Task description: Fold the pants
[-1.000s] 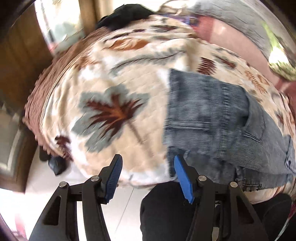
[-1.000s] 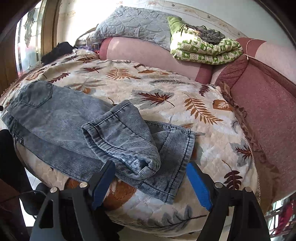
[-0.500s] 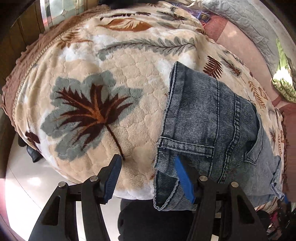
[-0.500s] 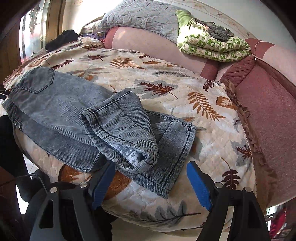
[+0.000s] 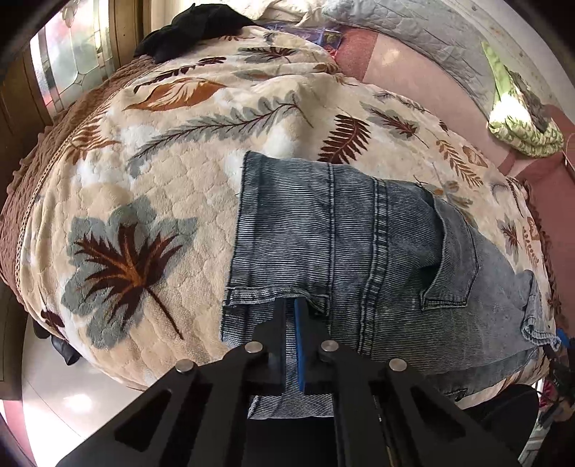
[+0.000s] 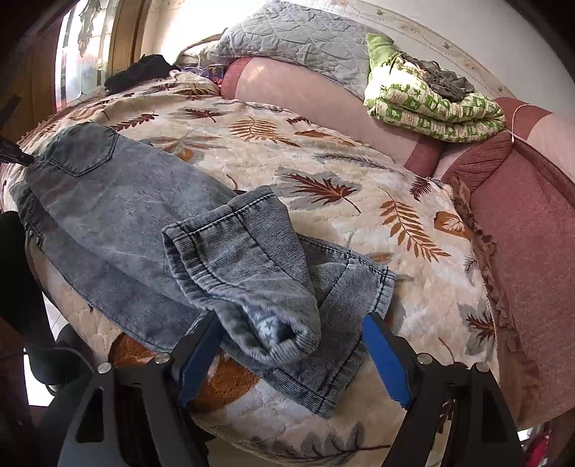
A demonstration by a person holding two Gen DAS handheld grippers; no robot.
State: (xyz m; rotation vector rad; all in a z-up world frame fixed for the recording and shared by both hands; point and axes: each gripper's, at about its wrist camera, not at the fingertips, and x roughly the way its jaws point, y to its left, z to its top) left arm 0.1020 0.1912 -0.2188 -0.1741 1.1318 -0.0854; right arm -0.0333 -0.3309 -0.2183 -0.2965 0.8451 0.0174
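Observation:
Grey-blue denim pants (image 5: 359, 251) lie on a leaf-patterned bedspread (image 5: 161, 186), the waistband near the bed's front edge. My left gripper (image 5: 293, 305) is shut on the waistband's hem, its blue pads pinching the denim. In the right wrist view the pants (image 6: 125, 201) stretch away to the left, where the left gripper's tip (image 6: 14, 156) shows at the waist. The leg ends are bunched, one cuff (image 6: 251, 287) folded over the other. My right gripper (image 6: 291, 321) straddles that cuff. Its jaws are closing, and the pads do not clearly press the cloth.
A folded green-and-white quilt (image 6: 431, 107) and a grey quilt (image 6: 287, 39) rest on the pink headboard bolster (image 6: 305, 93). A black garment (image 5: 194, 28) lies at the far corner. The bed rim drops to a pale tiled floor (image 5: 64, 395). Dark-trousered legs (image 6: 18, 269) stand by the edge.
My left gripper moved forward onto the waistband and shut on it. My right gripper drew slightly closer to the bunched cuffs and its jaws narrowed a little.

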